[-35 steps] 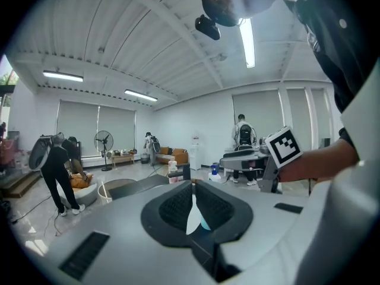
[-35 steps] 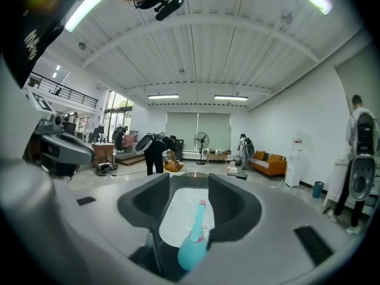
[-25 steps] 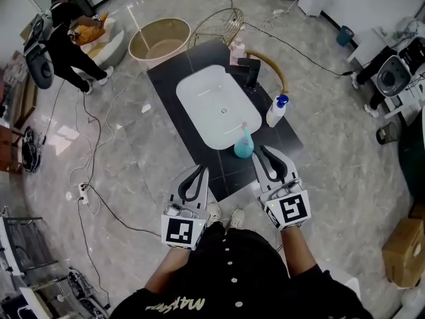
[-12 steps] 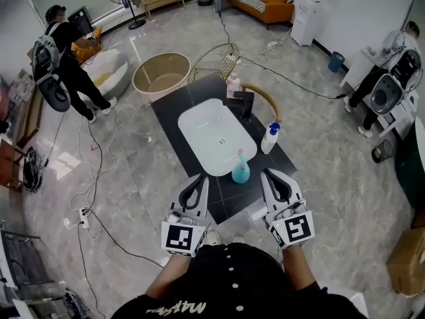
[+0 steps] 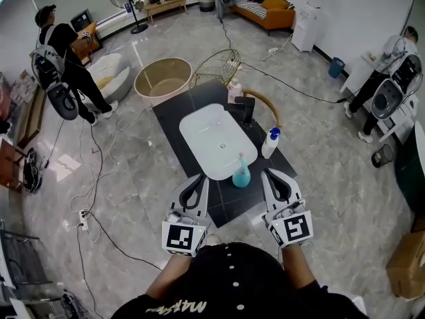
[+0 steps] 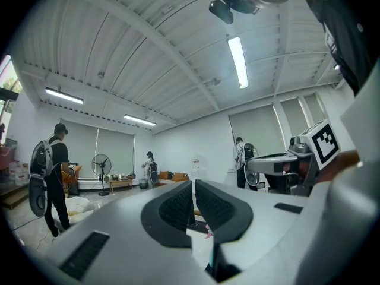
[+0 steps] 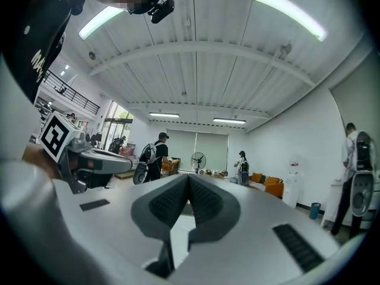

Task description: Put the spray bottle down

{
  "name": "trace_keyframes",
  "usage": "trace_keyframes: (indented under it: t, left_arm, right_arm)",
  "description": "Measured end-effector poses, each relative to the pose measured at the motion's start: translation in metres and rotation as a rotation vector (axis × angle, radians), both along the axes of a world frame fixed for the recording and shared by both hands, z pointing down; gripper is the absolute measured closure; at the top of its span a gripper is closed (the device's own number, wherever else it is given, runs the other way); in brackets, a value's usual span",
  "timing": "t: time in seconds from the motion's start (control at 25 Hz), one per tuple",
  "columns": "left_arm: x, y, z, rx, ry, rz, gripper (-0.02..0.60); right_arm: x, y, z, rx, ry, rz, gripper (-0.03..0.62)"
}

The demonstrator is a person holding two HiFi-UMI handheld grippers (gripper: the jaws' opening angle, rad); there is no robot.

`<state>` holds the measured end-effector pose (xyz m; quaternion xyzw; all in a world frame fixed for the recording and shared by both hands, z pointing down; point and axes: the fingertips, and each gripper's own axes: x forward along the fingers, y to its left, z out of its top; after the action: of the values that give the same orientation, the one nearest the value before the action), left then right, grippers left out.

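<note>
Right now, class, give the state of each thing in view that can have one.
Teal spray bottle: upright on the counter, free of both grippers.
White spray bottle: upright, untouched.
Left gripper: shut, empty.
Right gripper: shut, empty.
Basin: empty.

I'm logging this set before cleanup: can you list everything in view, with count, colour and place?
table: one, black, mid-floor
basin: one, white, on table
spray bottle: one, teal, pink top, at basin's near end
bottle: one, white, blue cap, right of basin
tap: one, black, behind basin
tub: one, beige, beyond table
wire basket: one, metal, beside tub
sofa: one, orange, far wall
people: at least two, black-clad far left, another far right
left gripper: one, grey, fingers together, empty
right gripper: one, grey, fingers together, empty
</note>
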<state>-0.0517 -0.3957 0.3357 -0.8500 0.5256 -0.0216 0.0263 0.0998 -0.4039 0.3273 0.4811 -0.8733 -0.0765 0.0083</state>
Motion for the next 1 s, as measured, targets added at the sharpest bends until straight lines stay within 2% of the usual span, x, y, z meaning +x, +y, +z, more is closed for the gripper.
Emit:
trace_keyframes:
  t: [0.2, 0.56, 1.0]
  left_arm:
    - [-0.0050, -0.0001, 0.0045, -0.020, -0.018, -0.023, 0.555]
    - [-0.0056, -0.0028, 0.0028, 0.006, -0.009, -0.027, 0.555]
    - [-0.0035, 0.0016, 0.0039, -0.011, -0.032, -0.018, 0.555]
  right_arm:
    - [-0.0030, -0.0024, 0.0039, -0.006, -0.010, -0.009, 0.599]
    - [-0.0043, -0.0077, 0.0044, -0.019, -0.037, -0.018, 0.599]
    - [-0.0085, -0.0059, 0.0030, -0.007, -0.027, -0.026, 0.599]
